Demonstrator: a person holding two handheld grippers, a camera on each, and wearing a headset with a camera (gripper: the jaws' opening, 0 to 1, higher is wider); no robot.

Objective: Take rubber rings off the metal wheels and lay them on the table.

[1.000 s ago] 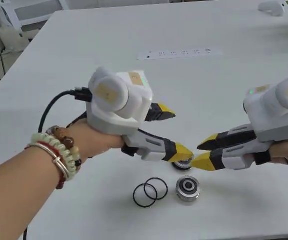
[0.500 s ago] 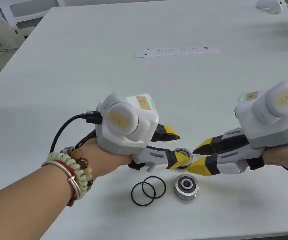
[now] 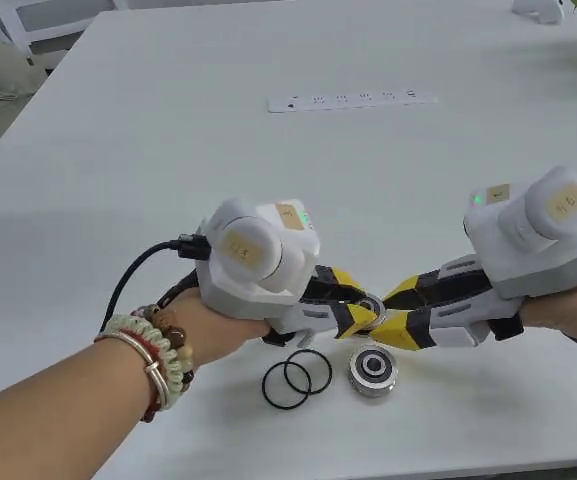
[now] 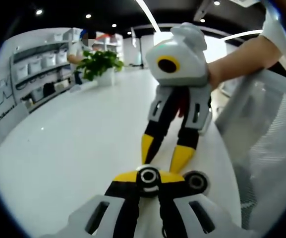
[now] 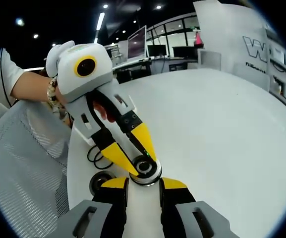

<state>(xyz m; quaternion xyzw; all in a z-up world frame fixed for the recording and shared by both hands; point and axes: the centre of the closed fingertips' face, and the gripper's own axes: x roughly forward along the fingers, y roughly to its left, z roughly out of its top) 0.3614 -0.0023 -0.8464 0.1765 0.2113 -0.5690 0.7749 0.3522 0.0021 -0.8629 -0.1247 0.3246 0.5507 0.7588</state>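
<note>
– Where is the head view?
– Up high, looking down at the surface (image 3: 148,140), close.
– And the other two?
– Low. One faces the right hand-held gripper (image 4: 160,161), one faces the left hand-held gripper (image 5: 135,153). Both see the same wheel (image 4: 148,177) up close.

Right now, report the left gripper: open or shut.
The left gripper is shut on a metal wheel: its own view shows both yellow tips pressed against the wheel's sides.

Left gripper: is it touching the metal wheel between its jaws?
Touching. In the left gripper view, the left gripper clamps the metal wheel between both yellow tips.
</note>
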